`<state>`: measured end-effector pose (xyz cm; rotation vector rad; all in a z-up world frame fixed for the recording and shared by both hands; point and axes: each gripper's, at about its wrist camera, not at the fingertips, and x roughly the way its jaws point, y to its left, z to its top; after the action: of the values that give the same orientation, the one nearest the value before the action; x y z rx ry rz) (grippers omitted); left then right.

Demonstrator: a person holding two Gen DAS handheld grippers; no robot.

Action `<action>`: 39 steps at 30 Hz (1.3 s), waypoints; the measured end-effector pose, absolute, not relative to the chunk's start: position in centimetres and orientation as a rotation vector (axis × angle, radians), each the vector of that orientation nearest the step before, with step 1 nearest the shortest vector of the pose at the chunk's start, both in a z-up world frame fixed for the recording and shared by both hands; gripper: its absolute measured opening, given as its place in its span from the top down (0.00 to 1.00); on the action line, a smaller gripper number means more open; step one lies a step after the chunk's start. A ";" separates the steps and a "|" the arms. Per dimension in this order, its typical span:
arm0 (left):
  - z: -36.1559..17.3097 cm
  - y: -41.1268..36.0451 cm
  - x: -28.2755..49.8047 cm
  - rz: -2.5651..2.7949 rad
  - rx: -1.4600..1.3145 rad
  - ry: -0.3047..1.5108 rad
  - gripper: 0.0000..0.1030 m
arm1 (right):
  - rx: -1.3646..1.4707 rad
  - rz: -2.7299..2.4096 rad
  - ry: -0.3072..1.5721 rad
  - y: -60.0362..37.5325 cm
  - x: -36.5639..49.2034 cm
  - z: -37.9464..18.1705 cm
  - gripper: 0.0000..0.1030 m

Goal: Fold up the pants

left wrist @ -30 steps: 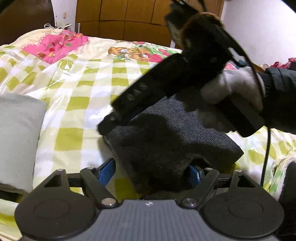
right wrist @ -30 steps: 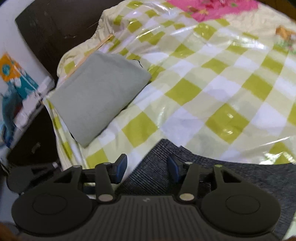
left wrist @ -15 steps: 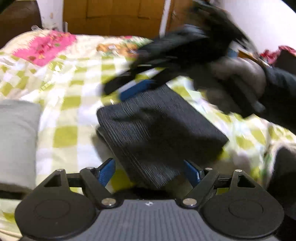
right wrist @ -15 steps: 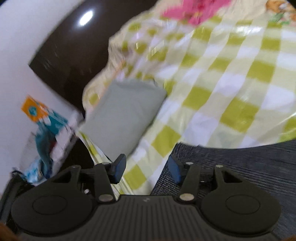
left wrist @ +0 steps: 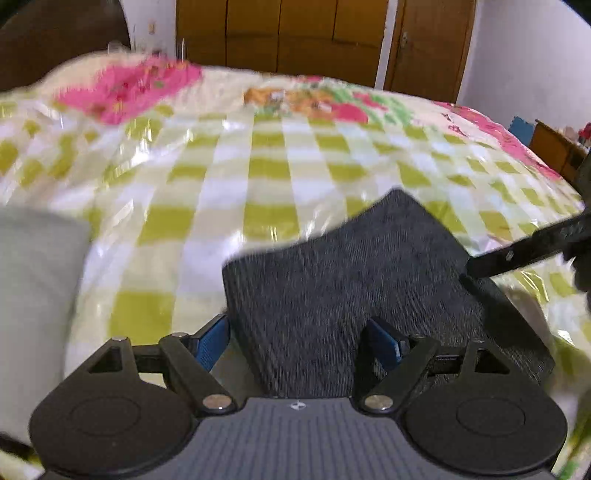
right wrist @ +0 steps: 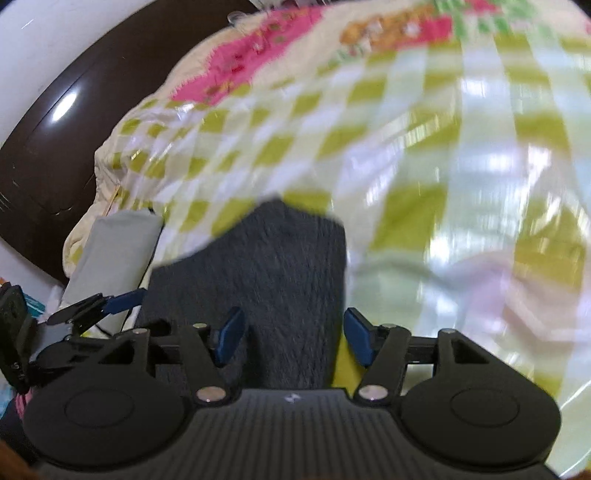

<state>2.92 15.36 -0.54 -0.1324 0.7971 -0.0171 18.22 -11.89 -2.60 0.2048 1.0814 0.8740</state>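
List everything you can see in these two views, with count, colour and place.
Pants: one, dark grey, folded, on the bed in front of both grippers.
Folded cloth: one, light grey, at the bed's left edge.
Bed cover: one, green and white check with pink patches, glossy, over the whole bed.
Wardrobe doors: brown wood, behind the bed.
Headboard: dark brown, far left.
Left hand-held gripper: black with blue pads, open, pants between its fingers.
Right hand-held gripper: same, open over the pants.

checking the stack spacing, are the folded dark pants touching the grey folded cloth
Apart. The left wrist view shows checked bedcover lying between the folded dark pants and the grey folded cloth.
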 end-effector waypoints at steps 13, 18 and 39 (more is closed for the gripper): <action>-2.0 15.0 2.6 -0.093 -0.187 0.895 0.02 | 0.380 0.953 1.148 -11.7 17.3 -6.2 0.30; -2.8 13.8 3.8 -0.094 -0.212 0.932 0.00 | 0.460 0.953 1.151 -10.4 17.3 -7.5 0.29; -1.0 -5.2 11.0 -0.445 0.051 0.901 0.04 | 0.446 0.611 1.032 -28.9 16.2 -3.9 0.65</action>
<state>10.99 -5.22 -0.99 0.0512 0.9014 -0.4453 16.24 -28.91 -3.85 0.4455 1.0316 0.6114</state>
